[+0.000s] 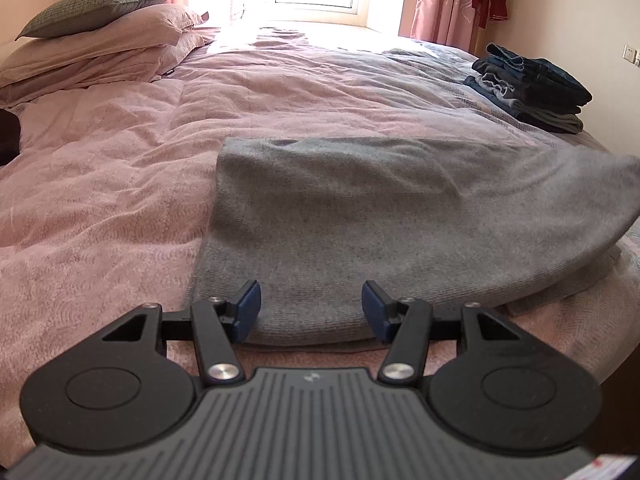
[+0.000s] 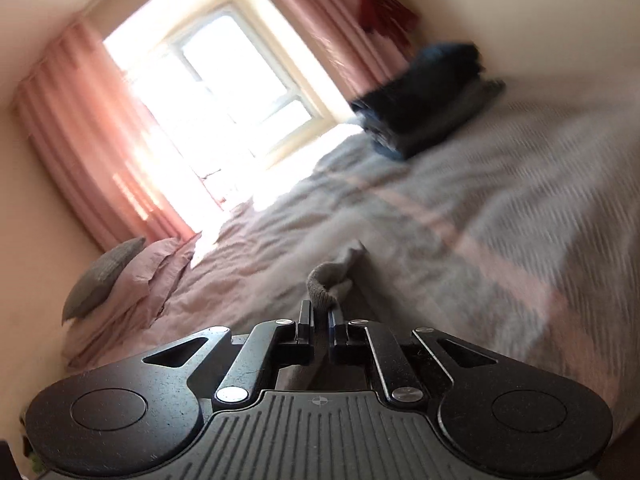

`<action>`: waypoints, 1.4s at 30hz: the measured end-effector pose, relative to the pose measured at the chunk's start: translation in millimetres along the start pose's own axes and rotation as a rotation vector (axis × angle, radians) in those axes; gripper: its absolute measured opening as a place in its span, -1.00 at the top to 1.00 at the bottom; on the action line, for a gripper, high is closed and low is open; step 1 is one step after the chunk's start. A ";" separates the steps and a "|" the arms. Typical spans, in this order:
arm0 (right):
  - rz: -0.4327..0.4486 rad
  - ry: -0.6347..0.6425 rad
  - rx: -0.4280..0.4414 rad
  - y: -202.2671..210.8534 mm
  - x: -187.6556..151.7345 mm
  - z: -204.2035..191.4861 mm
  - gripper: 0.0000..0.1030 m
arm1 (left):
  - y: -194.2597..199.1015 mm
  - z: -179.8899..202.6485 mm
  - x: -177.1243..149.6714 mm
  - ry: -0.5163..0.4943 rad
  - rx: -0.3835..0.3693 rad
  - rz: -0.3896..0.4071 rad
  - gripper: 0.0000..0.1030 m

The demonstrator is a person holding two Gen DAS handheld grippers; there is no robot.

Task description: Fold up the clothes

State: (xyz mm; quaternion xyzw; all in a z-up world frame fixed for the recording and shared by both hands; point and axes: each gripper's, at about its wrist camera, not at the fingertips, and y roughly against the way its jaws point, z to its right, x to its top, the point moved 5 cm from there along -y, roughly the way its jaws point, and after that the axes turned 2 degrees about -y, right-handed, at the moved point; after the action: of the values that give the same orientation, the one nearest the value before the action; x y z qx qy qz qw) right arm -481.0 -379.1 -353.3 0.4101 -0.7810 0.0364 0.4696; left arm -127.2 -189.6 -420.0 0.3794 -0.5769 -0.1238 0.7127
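A grey knitted garment [image 1: 360, 216] lies spread on the pink bed cover, its right side lifted and blurred. My left gripper [image 1: 311, 312] is open just above the garment's near edge, one blue pad on each side of the hem, nothing between them. In the right wrist view, which is tilted and blurred, my right gripper [image 2: 319, 320] is shut on a bunched fold of the same grey garment [image 2: 326, 280], which sticks out past the fingertips.
A stack of folded dark jeans and grey clothes [image 1: 532, 84] sits at the bed's far right edge, also seen as the dark stack [image 2: 424, 96]. Pillows [image 1: 96, 40] are piled at the far left. A window and pink curtains [image 2: 96, 128] stand behind the bed.
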 end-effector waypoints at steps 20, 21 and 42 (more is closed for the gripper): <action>-0.095 0.154 -0.389 -34.8 -9.0 18.0 0.54 | -9.2 2.1 42.9 -0.079 0.035 0.035 0.26; -0.092 0.211 -0.359 -45.4 -6.8 5.3 0.53 | -16.0 6.7 52.0 -0.082 0.017 0.051 0.26; -0.238 0.301 -0.252 -112.3 16.5 32.7 0.57 | -82.2 55.0 112.5 -0.135 -0.118 0.088 0.60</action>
State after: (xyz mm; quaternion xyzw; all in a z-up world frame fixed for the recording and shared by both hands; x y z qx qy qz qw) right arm -431.9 -477.8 -395.7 0.4272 -0.6466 -0.0562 0.6295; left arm -122.0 -336.6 -391.7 0.3021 -0.6314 -0.1515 0.6979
